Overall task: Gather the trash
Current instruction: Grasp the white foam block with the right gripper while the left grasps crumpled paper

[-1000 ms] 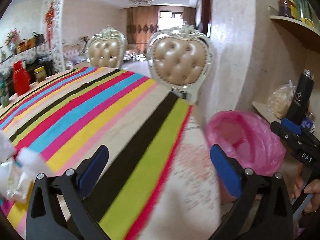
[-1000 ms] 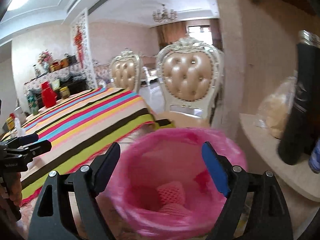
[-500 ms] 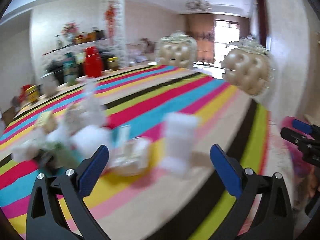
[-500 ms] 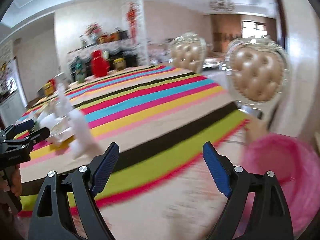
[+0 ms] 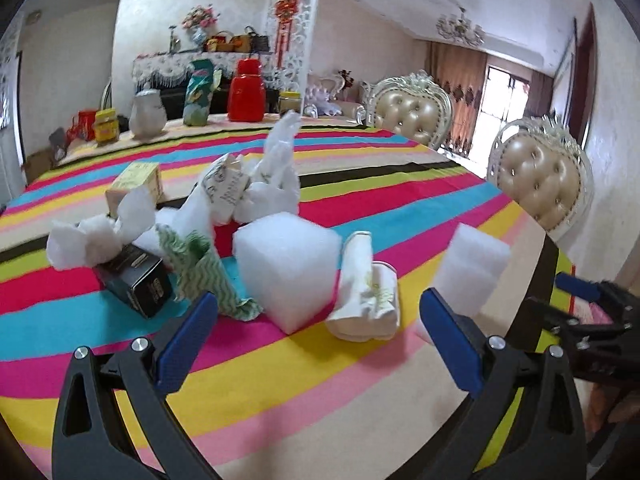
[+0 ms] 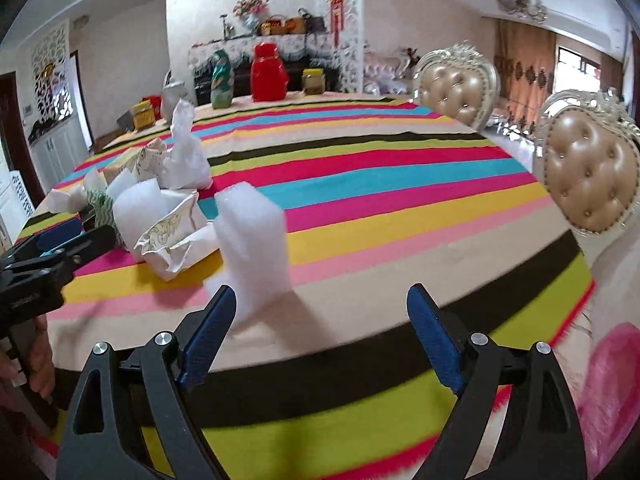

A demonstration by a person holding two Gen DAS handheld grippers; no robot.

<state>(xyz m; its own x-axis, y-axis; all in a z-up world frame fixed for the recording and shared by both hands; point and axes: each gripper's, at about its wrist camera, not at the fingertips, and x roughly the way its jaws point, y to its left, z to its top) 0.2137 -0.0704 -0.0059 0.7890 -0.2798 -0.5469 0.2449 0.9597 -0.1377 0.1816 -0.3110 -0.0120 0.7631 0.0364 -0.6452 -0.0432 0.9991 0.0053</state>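
Trash lies in a heap on the striped tablecloth [image 5: 400,184]: a white foam cube [image 5: 286,270], a second foam block [image 5: 470,270], a crumpled white paper pack [image 5: 366,294], a green-patterned wrapper [image 5: 192,264], a dark box [image 5: 134,282] and white bags [image 5: 276,176]. My left gripper [image 5: 320,340] is open and empty, just short of the foam cube. My right gripper [image 6: 320,334] is open and empty, with the foam block [image 6: 256,240] just beyond its left finger. The pink-lined bin [image 6: 612,392] shows at the right edge.
Two padded chairs [image 5: 544,176] stand along the table's right side. A red canister [image 5: 247,90], a green bag and a white jug sit at the far end. The right gripper [image 5: 592,320] shows at the edge of the left wrist view.
Both grippers have swung left, away from the pink bin and toward the trash heap on the table. Both stayed open and empty.
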